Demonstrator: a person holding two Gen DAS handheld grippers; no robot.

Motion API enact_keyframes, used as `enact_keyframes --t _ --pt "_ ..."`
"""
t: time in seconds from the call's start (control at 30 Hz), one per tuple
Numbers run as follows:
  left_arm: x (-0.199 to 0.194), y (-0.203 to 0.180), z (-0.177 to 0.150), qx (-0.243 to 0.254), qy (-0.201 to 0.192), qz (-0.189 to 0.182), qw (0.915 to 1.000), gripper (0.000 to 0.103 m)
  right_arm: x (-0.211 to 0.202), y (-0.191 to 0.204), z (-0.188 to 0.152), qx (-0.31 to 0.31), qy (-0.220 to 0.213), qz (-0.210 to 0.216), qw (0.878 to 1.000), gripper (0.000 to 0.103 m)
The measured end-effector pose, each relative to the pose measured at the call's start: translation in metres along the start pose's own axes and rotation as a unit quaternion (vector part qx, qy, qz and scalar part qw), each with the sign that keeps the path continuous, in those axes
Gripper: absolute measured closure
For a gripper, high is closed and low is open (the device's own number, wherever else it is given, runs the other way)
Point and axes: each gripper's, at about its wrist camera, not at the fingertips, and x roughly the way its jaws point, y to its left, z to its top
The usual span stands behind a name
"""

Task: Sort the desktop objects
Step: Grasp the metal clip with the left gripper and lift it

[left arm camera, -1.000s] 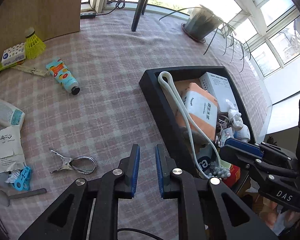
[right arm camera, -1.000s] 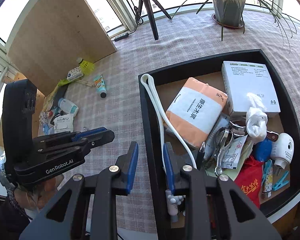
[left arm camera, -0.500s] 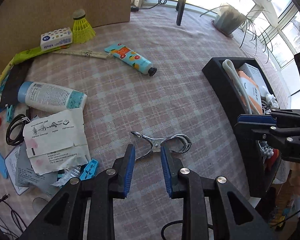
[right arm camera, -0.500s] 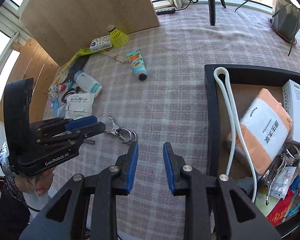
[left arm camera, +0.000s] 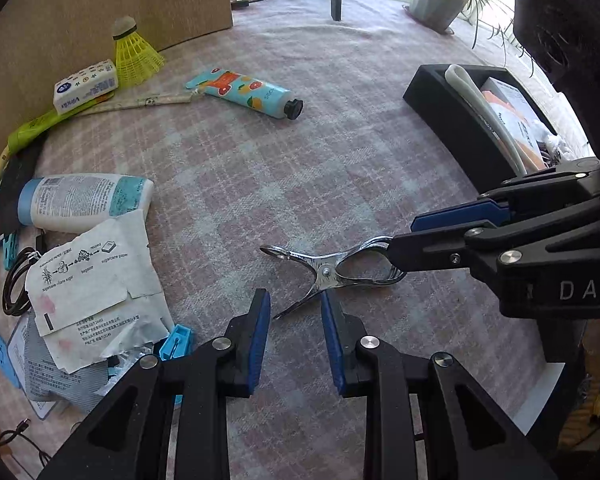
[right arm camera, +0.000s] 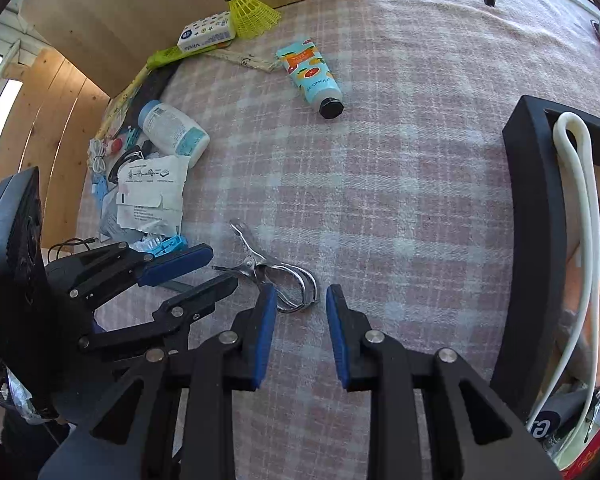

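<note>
Tablecloth (left arm camera: 340,128): we see a pink plaid cloth over the whole desktop; the widest open stretch runs through the middle, from the clip toward 12 o'clock.
Cardboard panel (left arm camera: 100,0): stands along the 10 to 11 o'clock edge, closing that side.
Black tray (right arm camera: 536,216): its left wall rises at 3 o'clock in the right wrist view, with a white looped cord (right arm camera: 580,208) draped just inside the rim.
Clutter pile: hugs the 9 o'clock edge; a white and blue bottle (left arm camera: 80,202) lies on its side, and a torn paper packet (left arm camera: 96,280) rests just below it.
Hand cream tube (left arm camera: 246,94): lies alone at 11 o'clock, cap toward the open middle, well apart from the clip.
Shuttlecock (left arm camera: 132,54): yellow, against the cardboard, beside a small white box (left arm camera: 86,86).
Metal spring clip (left arm camera: 332,270): our task's thing, flat on the cloth at centre, between both tools.
Left gripper (left arm camera: 294,322): we hold its fingers apart, empty, one clip tip near the gap.
Right gripper (right arm camera: 302,318): fingers apart, empty, the clip's looped handles just ahead at 12 o'clock.
</note>
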Motion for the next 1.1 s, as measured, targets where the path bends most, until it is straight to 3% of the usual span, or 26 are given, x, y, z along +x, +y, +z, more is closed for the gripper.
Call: enact_keyframes --t 0.23,0.5,0.67,1.1 --pt "0.008 -0.003 0.000 0.015 0.009 -0.014 0.9998 0.076 0.013 0.001 0.006 0.007 0.010 -0.012 1.000 0.078" --pt "0.010 -0.009 0.000 0.021 -0.007 -0.018 0.9996 0.078 0.020 0.000 0.011 0.010 0.013 -0.028 0.999 0.088" --pt "0.011 -0.010 0.003 0.016 -0.007 -0.023 0.9996 0.088 0.019 -0.002 0.011 0.008 0.005 -0.043 0.999 0.090" --pt "-0.013 -0.043 0.021 0.050 -0.036 -0.041 0.9973 0.092 -0.026 -0.024 0.004 0.017 -0.032 -0.044 0.998 0.093"
